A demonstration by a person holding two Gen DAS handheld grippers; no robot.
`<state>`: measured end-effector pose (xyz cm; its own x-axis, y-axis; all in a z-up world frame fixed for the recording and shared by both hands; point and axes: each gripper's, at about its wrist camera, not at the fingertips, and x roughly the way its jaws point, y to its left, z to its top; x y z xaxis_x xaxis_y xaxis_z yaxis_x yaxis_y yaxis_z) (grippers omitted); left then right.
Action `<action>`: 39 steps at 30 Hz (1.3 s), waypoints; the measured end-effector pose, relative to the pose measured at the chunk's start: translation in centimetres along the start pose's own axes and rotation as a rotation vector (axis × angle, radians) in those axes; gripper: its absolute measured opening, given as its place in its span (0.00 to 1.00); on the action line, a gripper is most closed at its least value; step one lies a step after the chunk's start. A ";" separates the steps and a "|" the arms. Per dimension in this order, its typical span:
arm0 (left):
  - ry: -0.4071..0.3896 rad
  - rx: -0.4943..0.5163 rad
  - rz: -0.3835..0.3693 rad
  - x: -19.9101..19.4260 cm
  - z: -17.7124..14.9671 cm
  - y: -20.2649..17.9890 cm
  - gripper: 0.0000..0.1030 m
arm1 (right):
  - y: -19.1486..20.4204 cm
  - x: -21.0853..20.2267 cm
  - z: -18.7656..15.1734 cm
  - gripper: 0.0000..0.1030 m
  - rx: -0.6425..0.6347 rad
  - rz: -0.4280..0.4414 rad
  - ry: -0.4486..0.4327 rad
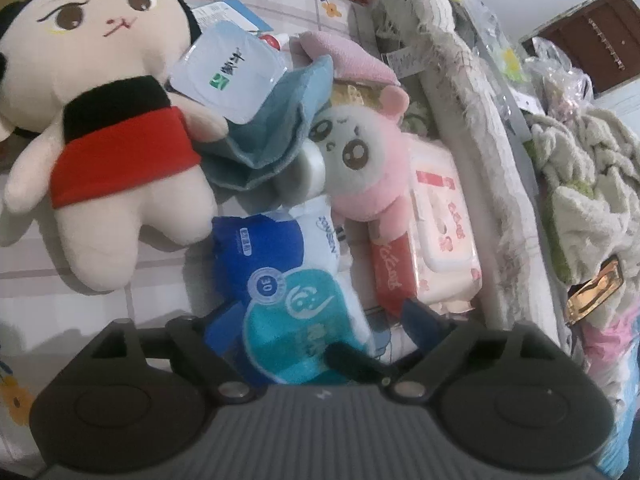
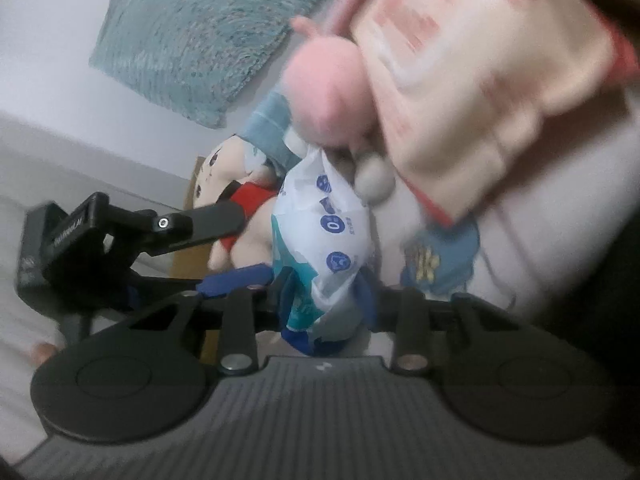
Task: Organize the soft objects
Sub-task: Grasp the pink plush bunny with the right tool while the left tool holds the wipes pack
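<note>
A blue, teal and white tissue pack lies low in the left wrist view, between the wide-apart fingers of my left gripper, which stands open without pressing on it. In the right wrist view my right gripper is shut on that tissue pack, its sides squeezed between the fingers. My left gripper reaches in from the left there, jaws apart. A big doll in a red top lies to the left. A pink plush rests on a pink wet-wipes pack.
A blue cloth, a pink cloth and a clear plastic tub are piled behind the doll. A rolled quilt and heaped fabric line the right. A teal cushion leans on the wall.
</note>
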<state>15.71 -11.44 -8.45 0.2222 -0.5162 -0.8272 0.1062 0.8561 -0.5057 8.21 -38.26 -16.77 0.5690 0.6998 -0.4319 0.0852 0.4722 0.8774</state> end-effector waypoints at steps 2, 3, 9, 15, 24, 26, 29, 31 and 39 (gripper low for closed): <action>0.004 0.009 0.022 0.3 0.1 -0.3 0.89 | -0.4 0.3 -0.4 0.31 0.037 0.030 0.015; 0.004 0.015 0.039 0.5 0.1 -0.5 0.91 | -0.1 0.7 -0.5 0.31 0.024 0.031 0.016; -0.007 0.060 0.139 1.0 0.2 -1.5 0.93 | 0.8 2.1 -2.0 0.31 -0.067 0.038 0.058; 0.000 0.100 0.161 0.9 -0.2 -2.0 0.93 | 3.8 0.2 -2.2 0.69 -0.261 -0.085 0.007; -0.011 0.184 0.241 2.0 -0.8 -3.1 0.94 | 5.1 -5.0 -3.0 0.77 -0.338 -0.147 -0.054; -0.020 0.193 0.273 2.5 -0.7 -3.2 0.92 | 5.4 -5.6 -3.1 0.77 -0.349 -0.161 -0.065; -0.015 0.191 0.304 3.2 -0.6 -2.8 0.85 | 6.3 -6.1 -3.3 0.78 -0.375 -0.171 -0.092; -0.023 0.197 0.306 3.3 -0.7 -2.7 0.78 | 6.5 -6.8 -3.2 0.78 -0.407 -0.179 -0.115; -0.060 0.192 0.285 1.7 -2.1 -2.1 0.72 | 10.1 -9.5 -0.8 0.80 -0.565 -0.228 -0.245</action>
<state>13.87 -14.15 -9.27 0.3249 -0.2582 -0.9098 0.2106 0.9576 -0.1966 2.98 -39.67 -3.99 0.7633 0.4375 -0.4754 -0.1784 0.8499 0.4958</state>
